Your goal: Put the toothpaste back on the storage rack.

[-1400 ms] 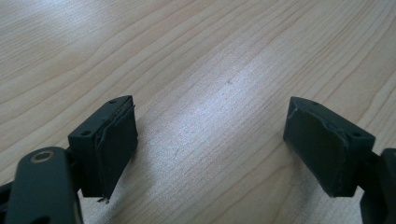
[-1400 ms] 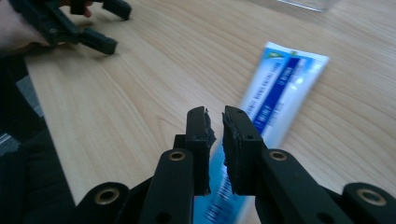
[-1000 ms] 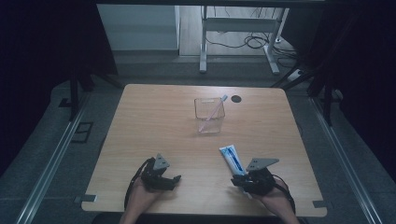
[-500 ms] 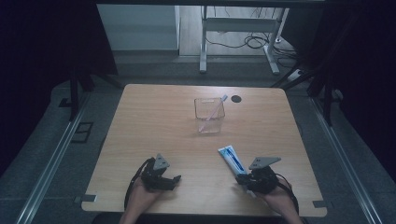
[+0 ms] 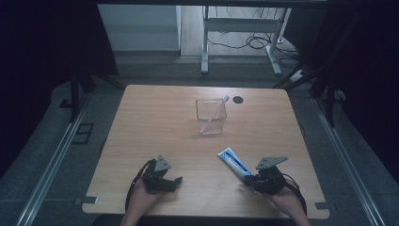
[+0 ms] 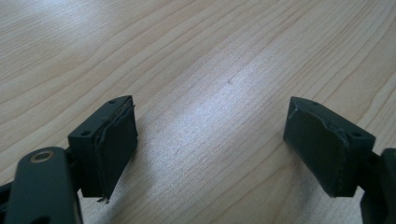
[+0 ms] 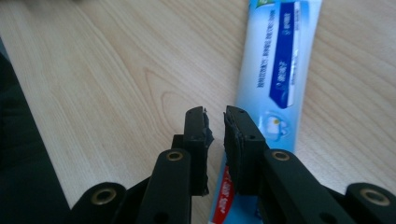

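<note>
A blue and white toothpaste tube (image 5: 233, 160) lies at an angle on the wooden table (image 5: 155, 122), near the front right. My right gripper (image 5: 254, 181) sits at the tube's near end. In the right gripper view its jaws stand almost together, with the tube's red end (image 7: 223, 186) showing low between them and the rest of the tube (image 7: 280, 70) running up and to the right. My left gripper (image 5: 175, 182) rests at the front left, open. Its pads (image 6: 109, 140) stand wide apart over bare wood. A clear square cup (image 5: 211, 115) holding a pink toothbrush (image 5: 214, 112) stands mid-table.
A small black round disc (image 5: 238, 99) is set in the table behind the cup. Metal rails run along the floor on both sides, and a desk frame with cables stands beyond the far edge.
The toothpaste tube's far end has swung slightly left and the right gripper has shifted a little to the right. The left gripper has stayed put.
</note>
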{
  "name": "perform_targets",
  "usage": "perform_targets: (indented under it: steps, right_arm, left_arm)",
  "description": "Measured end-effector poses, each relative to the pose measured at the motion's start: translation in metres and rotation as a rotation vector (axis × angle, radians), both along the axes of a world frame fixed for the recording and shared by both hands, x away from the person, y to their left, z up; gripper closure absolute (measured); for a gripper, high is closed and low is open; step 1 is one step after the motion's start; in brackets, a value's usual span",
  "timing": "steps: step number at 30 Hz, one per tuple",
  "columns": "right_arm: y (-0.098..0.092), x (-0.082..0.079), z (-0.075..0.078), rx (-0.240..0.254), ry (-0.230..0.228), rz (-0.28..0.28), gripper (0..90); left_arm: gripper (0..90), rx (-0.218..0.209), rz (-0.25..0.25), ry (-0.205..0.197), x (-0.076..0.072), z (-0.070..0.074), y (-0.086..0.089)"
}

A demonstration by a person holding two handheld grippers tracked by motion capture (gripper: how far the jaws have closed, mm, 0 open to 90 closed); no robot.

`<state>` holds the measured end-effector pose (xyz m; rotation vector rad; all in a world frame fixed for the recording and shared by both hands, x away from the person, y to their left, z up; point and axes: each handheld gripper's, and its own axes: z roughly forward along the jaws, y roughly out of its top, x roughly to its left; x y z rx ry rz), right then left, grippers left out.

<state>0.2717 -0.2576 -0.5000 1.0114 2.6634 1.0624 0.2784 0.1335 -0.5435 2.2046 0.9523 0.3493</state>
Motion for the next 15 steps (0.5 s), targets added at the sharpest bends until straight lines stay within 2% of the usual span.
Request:
perform_targets:
  steps: [5, 9, 11, 15]
  right_arm:
    - [-0.0009, 0.0005, -0.0027, -0.032, 0.009, -0.001, 78.7]
    - [-0.0055, 0.0019, -0.0054, -0.063, 0.014, -0.018, 75.0]
    - [-0.0072, 0.0017, -0.0052, -0.051, 0.031, -0.019, 73.0]
    - [-0.0091, 0.0023, 0.0005, -0.040, 0.022, -0.015, 68.3]
  left_arm:
    - [17.6, 0.000, 0.000, 0.000, 0.0000, 0.0000, 0.0000]
    - [17.6, 0.000, 0.000, 0.000, 0.0000, 0.0000, 0.0000]
    - [17.6, 0.000, 0.000, 0.000, 0.0000, 0.0000, 0.0000]
    - [17.6, 0.000, 0.000, 0.000, 0.0000, 0.0000, 0.0000]
